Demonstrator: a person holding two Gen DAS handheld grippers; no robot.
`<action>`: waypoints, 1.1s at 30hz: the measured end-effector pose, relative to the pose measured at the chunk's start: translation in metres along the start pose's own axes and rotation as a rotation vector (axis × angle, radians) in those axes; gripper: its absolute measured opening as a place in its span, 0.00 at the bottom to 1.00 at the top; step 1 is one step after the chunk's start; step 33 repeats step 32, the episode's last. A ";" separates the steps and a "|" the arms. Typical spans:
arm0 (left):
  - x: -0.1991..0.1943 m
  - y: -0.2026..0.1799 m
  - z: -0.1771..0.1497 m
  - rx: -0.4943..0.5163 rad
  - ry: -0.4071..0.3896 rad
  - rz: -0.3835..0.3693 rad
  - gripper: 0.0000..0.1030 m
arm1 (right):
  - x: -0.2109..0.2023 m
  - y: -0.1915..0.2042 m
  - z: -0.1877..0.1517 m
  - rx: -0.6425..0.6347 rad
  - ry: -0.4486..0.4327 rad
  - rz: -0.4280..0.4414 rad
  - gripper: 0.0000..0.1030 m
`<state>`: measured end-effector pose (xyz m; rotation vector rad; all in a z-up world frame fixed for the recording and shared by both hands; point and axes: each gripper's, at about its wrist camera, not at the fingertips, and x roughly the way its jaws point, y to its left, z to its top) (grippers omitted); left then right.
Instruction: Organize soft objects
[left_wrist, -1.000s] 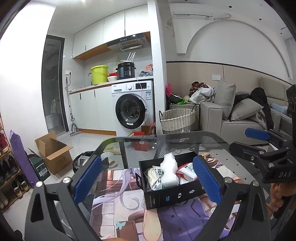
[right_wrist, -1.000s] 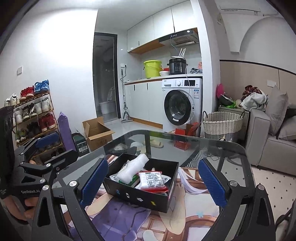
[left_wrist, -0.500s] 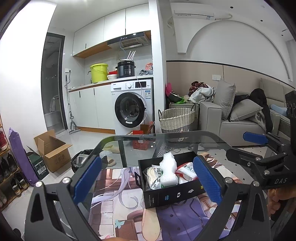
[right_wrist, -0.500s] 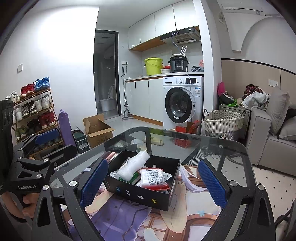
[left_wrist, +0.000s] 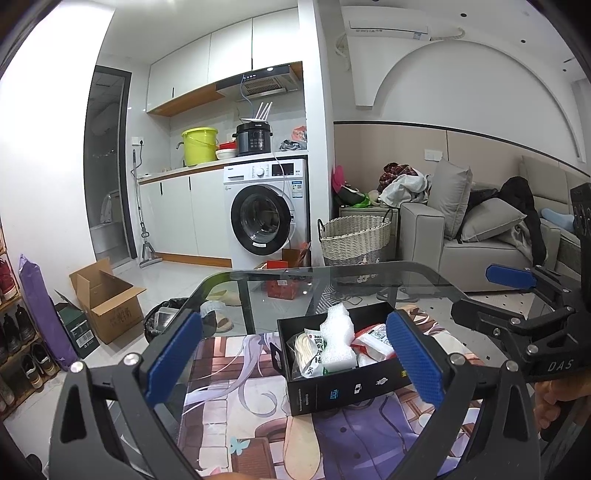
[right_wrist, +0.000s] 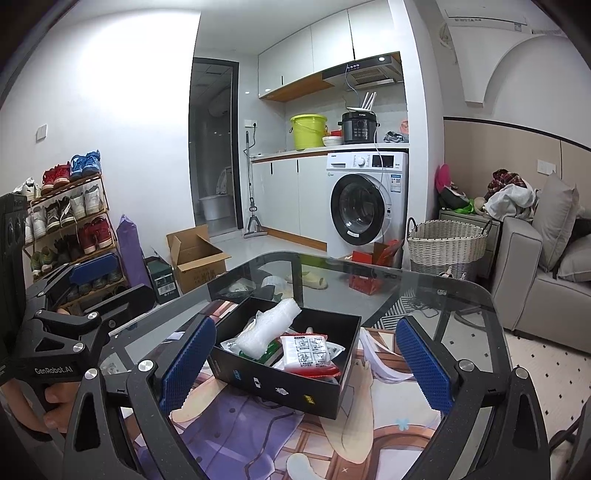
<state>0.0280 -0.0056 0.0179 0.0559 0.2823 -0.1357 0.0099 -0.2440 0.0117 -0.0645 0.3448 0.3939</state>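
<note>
A black box (left_wrist: 343, 387) (right_wrist: 280, 384) stands on a printed mat on the glass table. It holds a white bubble-wrap roll (left_wrist: 334, 341) (right_wrist: 269, 325), a red and white packet (right_wrist: 308, 350) (left_wrist: 373, 338) and other soft packs. My left gripper (left_wrist: 295, 358) is open and empty, held back from the box. My right gripper (right_wrist: 306, 369) is open and empty, also held back; the box shows between its pads. Each gripper shows at the edge of the other's view.
The glass table (right_wrist: 424, 291) has a rounded far edge. On the floor beyond are a cardboard box (right_wrist: 197, 262), a wicker basket (left_wrist: 354, 240), a washing machine (left_wrist: 264, 221), a shoe rack (right_wrist: 66, 221) at left and a grey sofa (left_wrist: 480, 240) at right.
Both grippers have drifted slightly back and up from the box. Both stay open. The box and its contents have not moved.
</note>
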 end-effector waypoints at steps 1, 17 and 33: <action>0.000 0.000 0.000 -0.001 0.001 -0.001 0.98 | 0.000 0.000 0.000 -0.001 0.001 0.001 0.97; -0.002 -0.001 0.000 0.000 0.002 0.000 0.98 | 0.003 -0.004 -0.004 -0.007 0.018 -0.003 0.97; -0.004 -0.001 0.000 -0.001 0.001 0.007 0.98 | 0.003 -0.004 -0.004 -0.009 0.020 -0.002 0.97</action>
